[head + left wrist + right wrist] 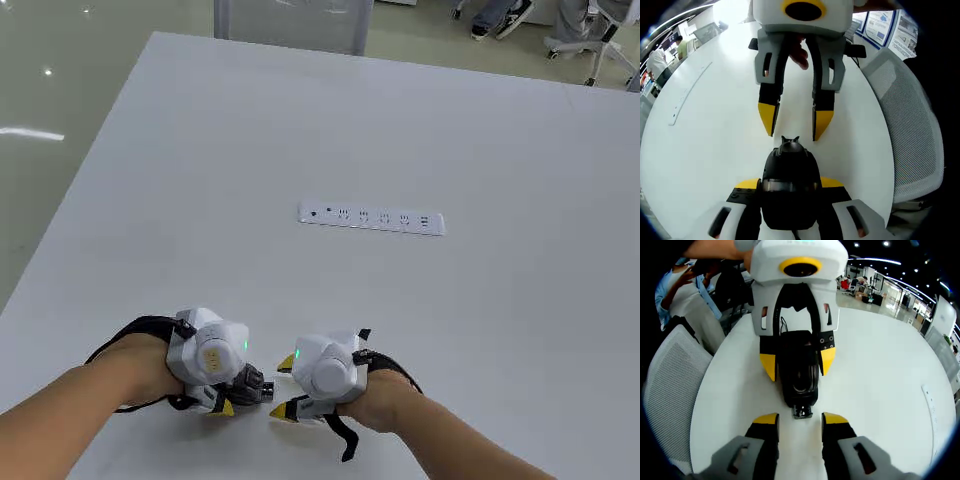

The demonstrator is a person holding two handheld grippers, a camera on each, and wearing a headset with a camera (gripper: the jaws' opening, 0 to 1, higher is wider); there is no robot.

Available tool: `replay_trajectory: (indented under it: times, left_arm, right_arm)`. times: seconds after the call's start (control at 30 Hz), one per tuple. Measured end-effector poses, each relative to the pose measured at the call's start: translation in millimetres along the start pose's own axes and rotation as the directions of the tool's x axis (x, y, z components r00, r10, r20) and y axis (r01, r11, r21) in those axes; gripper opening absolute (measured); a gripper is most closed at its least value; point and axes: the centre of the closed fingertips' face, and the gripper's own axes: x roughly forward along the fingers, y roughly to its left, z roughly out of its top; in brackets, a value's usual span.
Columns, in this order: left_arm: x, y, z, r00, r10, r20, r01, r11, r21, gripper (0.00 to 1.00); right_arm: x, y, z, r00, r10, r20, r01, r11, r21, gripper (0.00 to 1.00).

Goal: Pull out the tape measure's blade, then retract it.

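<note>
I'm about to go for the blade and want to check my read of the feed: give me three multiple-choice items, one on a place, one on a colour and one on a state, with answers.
1. Where is the tape measure?
A. on the floor
B. held by the left gripper
C. on a chair

2. What colour are the right gripper's fingertips?
A. red
B. blue
C. yellow

3. How does the right gripper stand?
A. open, with the blade's tip at the gap between its jaws
B. shut on the blade
C. shut on the tape measure's case

Answers:
1 B: in the left gripper view the black case sits clamped between that gripper's own jaws.
2 C: both tips are yellow below grey and black.
3 A: the right gripper view shows white table between each jaw and the tip.
</note>
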Motion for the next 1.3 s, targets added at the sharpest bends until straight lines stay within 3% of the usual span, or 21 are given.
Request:
replay_trajectory:
  times: [0.2,0.43,0.57,0.67,0.9,1.3]
  left_arm:
    - [-0.1,-0.5,1.3,0.9999,-0.006,0.014,0.006,1.0,-0.001,0.4]
    - [-0.1,-1.5,2.1,0.9997,-0.013,0.021,0.012,1.0,0.004,0.4]
    - [0.3,-1.2,2.6,0.9998,-0.013,0.018,0.012,1.0,0.006,0.4]
    - [0.0,-1.1,2.8,0.9998,-0.01,0.019,0.01,1.0,0.003,0.4]
    - [0.0,-0.9,4.1,0.9996,-0.009,0.029,0.009,1.0,0.0,0.4]
    - [-0.3,-1.9,4.4,0.9989,-0.009,0.045,0.01,1.0,-0.015,0.4]
  right_arm:
    - [16.5,-0.2,-0.3,0.9995,0.021,-0.022,-0.021,1.0,-0.021,0.26]
    - [15.8,-1.0,-2.3,0.9979,0.055,-0.035,-0.057,0.997,-0.042,0.15]
    - [15.1,0.3,-0.2,0.9971,0.057,-0.051,-0.059,0.997,-0.046,0.15]
    - [16.5,-1.2,-1.0,0.9965,0.057,-0.061,-0.057,0.998,0.001,0.15]
    - [15.3,0.9,-3.1,0.9968,0.053,-0.059,-0.056,0.997,-0.051,0.13]
    - [12.8,-0.3,-6.2,0.9961,0.049,-0.073,-0.051,0.998,-0.025,0.12]
